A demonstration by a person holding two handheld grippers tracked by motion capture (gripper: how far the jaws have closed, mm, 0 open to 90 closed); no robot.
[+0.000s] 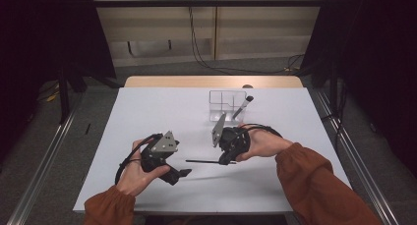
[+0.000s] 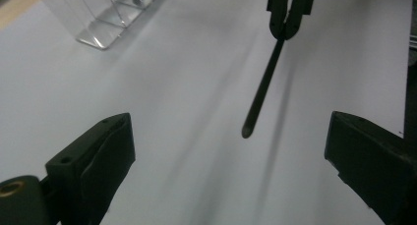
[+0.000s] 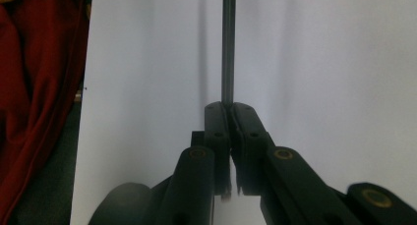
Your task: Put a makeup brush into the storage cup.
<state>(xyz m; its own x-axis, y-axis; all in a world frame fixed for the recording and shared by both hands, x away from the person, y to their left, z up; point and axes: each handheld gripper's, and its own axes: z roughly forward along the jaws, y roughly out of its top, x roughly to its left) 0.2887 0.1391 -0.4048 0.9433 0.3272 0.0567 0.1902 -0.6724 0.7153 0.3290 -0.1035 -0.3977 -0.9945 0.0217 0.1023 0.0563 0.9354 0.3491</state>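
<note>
pen [image 1: 204, 161] | thin, black | level above white table | clamped at one end

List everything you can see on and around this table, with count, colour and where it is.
Thin rod or pen: one, black, held level above the table between the two grippers.
Clear organiser: one, transparent, divided into compartments, toward the table's far side.
Pen: one, dark with a pale tip, leaning in the organiser's right side.
Table: one, white top, wooden strip at the far edge.
Cables: several, black, on the floor and wall behind.
Left gripper: one, black, jaws open, near left.
Right gripper: one, black, shut on the rod, near right.
Sleeves: two, rust orange, bottom edge.
</note>
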